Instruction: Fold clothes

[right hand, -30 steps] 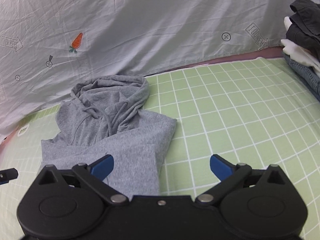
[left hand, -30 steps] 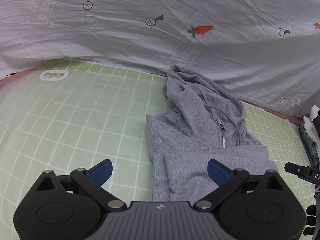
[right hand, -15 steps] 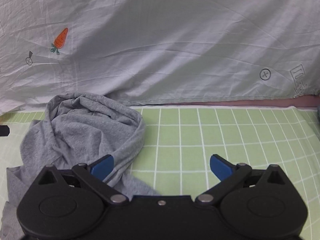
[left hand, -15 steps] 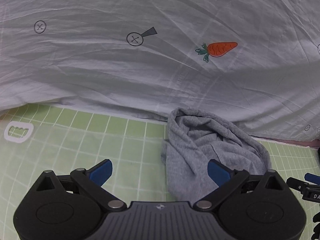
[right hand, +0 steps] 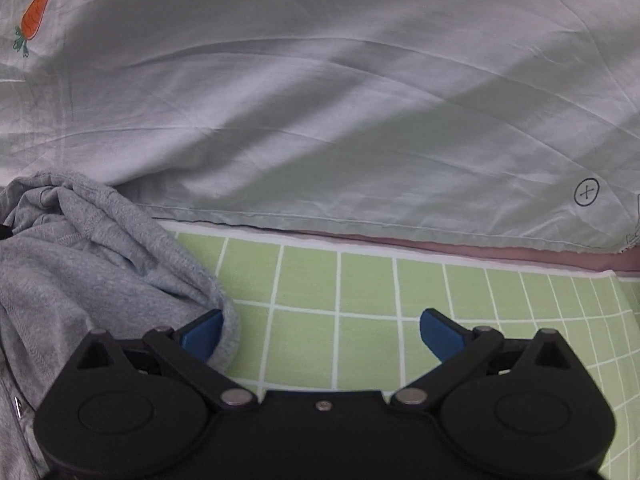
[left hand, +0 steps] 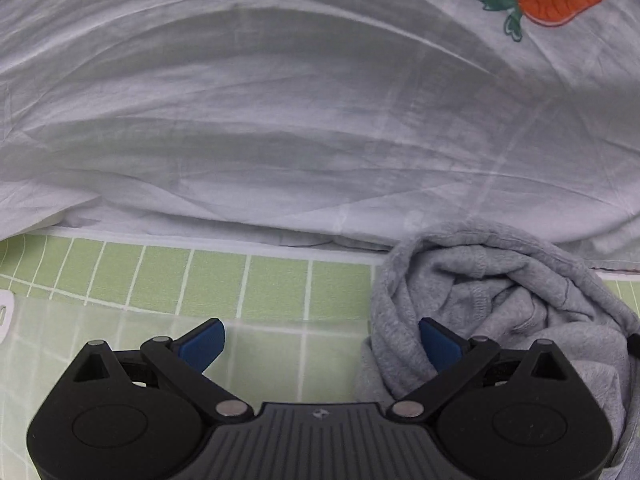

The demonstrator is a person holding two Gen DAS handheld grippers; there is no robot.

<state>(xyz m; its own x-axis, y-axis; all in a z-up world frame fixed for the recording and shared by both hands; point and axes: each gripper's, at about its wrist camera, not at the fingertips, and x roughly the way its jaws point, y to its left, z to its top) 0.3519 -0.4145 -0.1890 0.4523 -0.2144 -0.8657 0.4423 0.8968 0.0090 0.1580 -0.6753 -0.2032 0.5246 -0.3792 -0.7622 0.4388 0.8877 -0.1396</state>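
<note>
On the green checked mat, the grey hoodie lies bunched; left gripper and right gripper flank its hood, fingers spread wide, empty.

Left tongs agape; right tongs agape.

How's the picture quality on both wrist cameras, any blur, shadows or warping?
Left wrist view: sharp, with fisheye bending the green grid mat lines and black corners; soft shadowed folds across the white sheet. Right wrist view: slightly softer, a broad shadow on the sheet's lower middle, and the grey hoodie pushed to the curved left edge.
</note>
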